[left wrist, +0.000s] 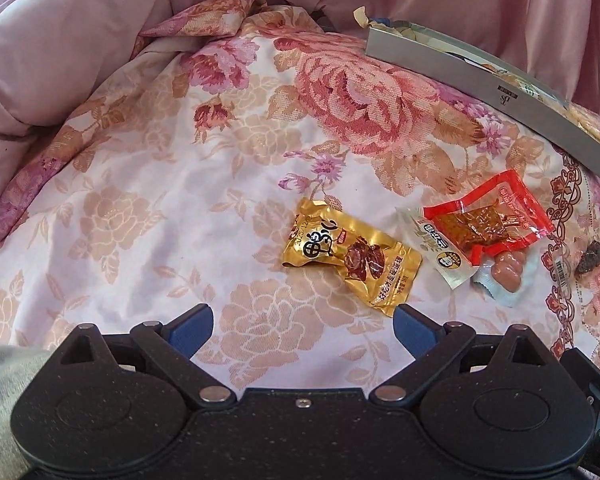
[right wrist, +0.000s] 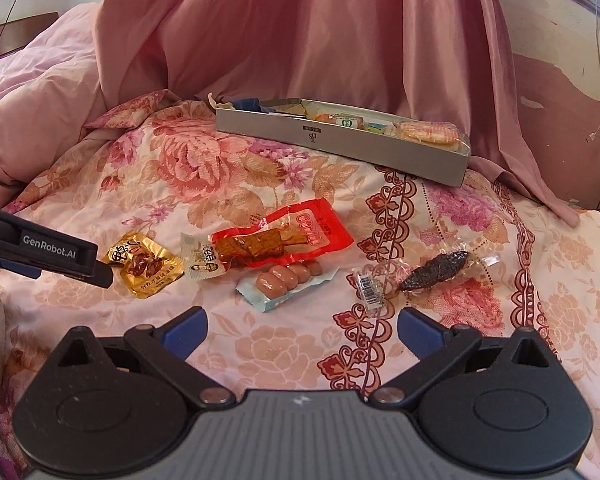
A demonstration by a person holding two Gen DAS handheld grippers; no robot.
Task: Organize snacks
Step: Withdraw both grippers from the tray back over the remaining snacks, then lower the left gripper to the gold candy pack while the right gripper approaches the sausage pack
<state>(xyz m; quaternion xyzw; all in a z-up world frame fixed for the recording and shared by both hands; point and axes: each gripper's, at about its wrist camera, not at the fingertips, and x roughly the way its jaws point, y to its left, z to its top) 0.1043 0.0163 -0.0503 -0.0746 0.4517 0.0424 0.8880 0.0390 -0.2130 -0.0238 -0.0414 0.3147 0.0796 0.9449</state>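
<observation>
Several snack packs lie on a floral bedspread. A gold packet [left wrist: 352,258] [right wrist: 142,266] lies just beyond my open, empty left gripper [left wrist: 304,330], which also shows from the side in the right wrist view [right wrist: 100,270]. To its right lie a red packet [left wrist: 488,220] [right wrist: 284,236] over a white packet [left wrist: 440,250] [right wrist: 202,262], a sausage pack [left wrist: 504,276] [right wrist: 288,280] and a clear pack with a dark snack [right wrist: 432,270] [left wrist: 592,254]. My right gripper [right wrist: 302,332] is open and empty, short of the sausage pack and the clear pack.
A long grey box [right wrist: 340,140] [left wrist: 488,92] holding several snacks stands at the far side of the bed. A pink curtain [right wrist: 300,32] hangs behind it. A pink duvet [left wrist: 60,40] is bunched at the left. A peeling wall [right wrist: 560,80] stands at the right.
</observation>
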